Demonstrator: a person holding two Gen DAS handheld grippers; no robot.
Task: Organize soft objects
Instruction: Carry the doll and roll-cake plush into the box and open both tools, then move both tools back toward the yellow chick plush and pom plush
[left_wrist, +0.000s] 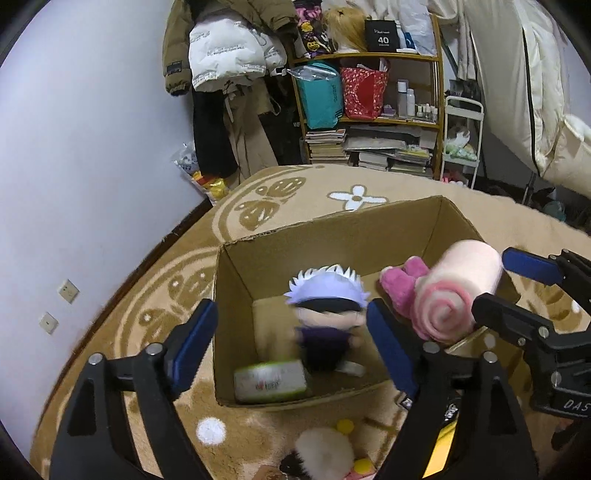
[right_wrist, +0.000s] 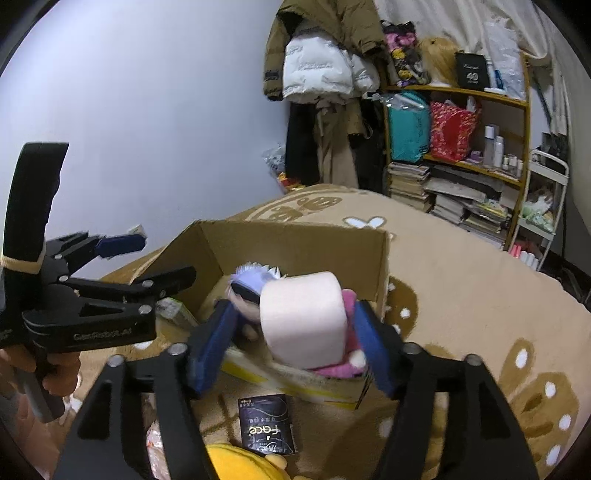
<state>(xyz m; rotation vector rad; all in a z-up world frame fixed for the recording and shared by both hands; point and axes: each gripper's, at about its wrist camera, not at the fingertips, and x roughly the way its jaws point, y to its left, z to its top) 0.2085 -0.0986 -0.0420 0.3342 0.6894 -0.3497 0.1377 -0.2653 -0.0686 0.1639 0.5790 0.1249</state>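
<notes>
A patterned rug (left_wrist: 258, 199) carries an open cardboard box (left_wrist: 332, 229). My left jaws (left_wrist: 291, 343) gape wide and empty over it; the white-haired doll (left_wrist: 325, 314) is dropping inside. My right jaws (right_wrist: 291, 343) are spread around the pink rolled towel (right_wrist: 303, 317) at the box's near edge; whether they press it, I cannot tell. Next, I judge: lower it inside.

Matt corrugated cardboard box (left_wrist: 332, 236); fleecy pink rolled towel (right_wrist: 304, 317); plush doll (left_wrist: 327, 317); shaggy tan carpet (right_wrist: 461, 280).
</notes>
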